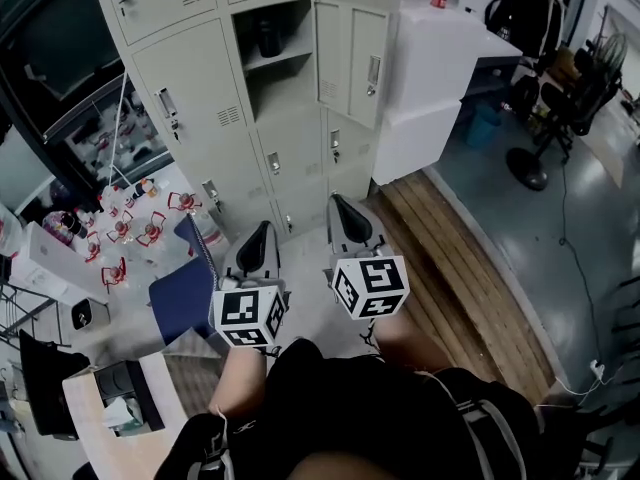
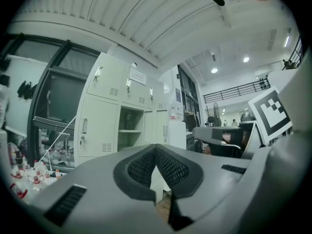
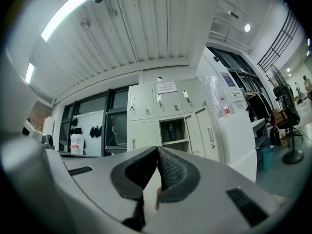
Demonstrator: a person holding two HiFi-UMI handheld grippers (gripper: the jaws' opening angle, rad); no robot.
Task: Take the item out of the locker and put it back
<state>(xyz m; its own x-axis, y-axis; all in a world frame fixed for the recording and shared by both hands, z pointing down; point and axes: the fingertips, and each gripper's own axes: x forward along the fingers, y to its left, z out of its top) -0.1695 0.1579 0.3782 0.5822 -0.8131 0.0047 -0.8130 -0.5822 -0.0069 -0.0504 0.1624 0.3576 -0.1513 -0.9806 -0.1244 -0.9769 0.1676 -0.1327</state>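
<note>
Left tongs (image 1: 258,238) and right tongs (image 1: 345,210), both pressed together and empty, hover before the locker (image 1: 190,88); its open compartment holds seemingly a dark bottle (image 1: 268,38).

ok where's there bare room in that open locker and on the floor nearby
Free: the open locker's lower bay, under the shelf with the dark bottle; the wood floor right of the lockers. Crowded: floor at left, with small bottles and a blue object.

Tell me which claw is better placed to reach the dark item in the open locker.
Left, narrowly. The left claw lines up almost straight with the open compartment holding the dark item, while the right claw faces the swung-open door. Both are shut and empty.
</note>
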